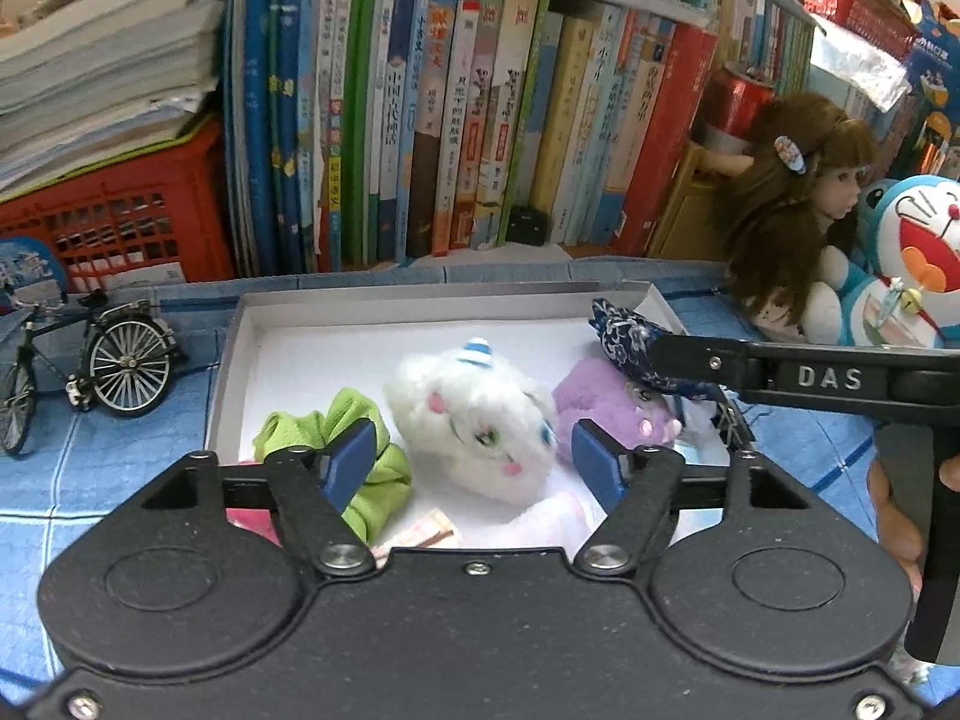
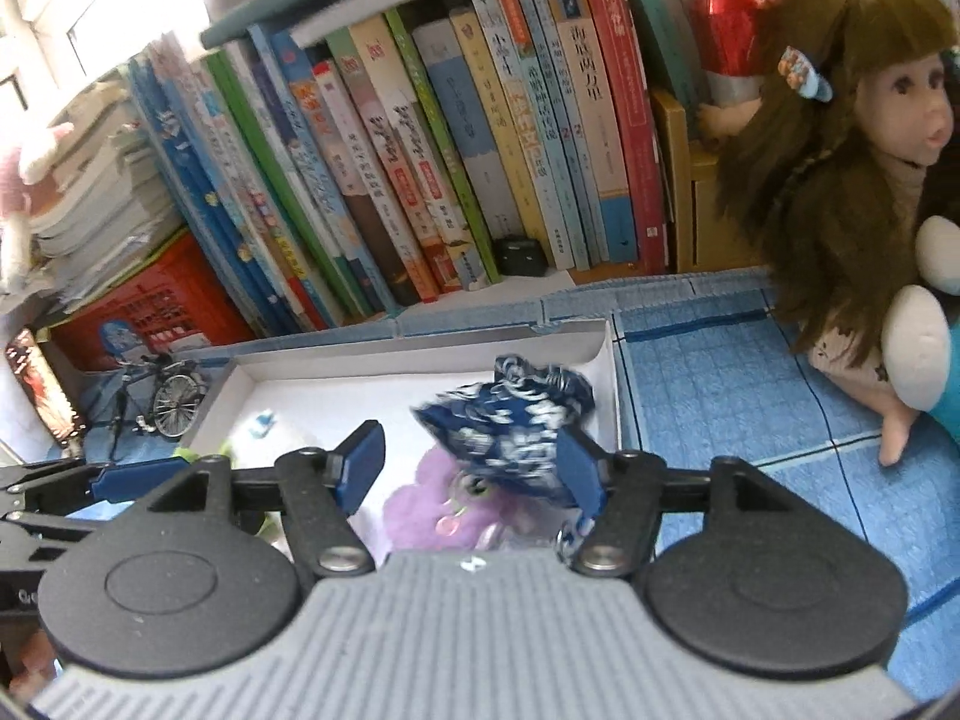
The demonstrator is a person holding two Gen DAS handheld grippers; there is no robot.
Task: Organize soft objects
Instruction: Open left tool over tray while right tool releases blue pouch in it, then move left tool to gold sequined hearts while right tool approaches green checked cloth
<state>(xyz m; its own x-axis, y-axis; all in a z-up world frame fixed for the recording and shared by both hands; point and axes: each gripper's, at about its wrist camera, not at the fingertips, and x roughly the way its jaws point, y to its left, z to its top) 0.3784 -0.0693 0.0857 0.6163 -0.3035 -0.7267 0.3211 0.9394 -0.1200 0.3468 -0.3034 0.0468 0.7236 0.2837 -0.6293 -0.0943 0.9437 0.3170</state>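
Note:
A shallow white box (image 1: 420, 294) on the blue cloth holds a green scrunchie (image 1: 336, 438), a white plush (image 1: 474, 420) and a purple plush (image 1: 606, 402). My left gripper (image 1: 474, 462) hangs over the box's near side. It is open, and the white plush sits between its blue pads without being pressed. A blue patterned fabric piece (image 2: 510, 432) lies blurred on top of the purple plush (image 2: 432, 504). It leans against the right pad of my right gripper (image 2: 471, 471), which is open, and the other pad stands apart from it. In the left wrist view that fabric (image 1: 624, 336) sits at the box's right end.
A doll (image 1: 798, 204) and a blue cat plush (image 1: 912, 258) sit to the right of the box. A model bicycle (image 1: 90, 360) and a red basket (image 1: 120, 222) stand on the left. A row of books (image 1: 480, 120) and a red can (image 1: 738, 102) line the back.

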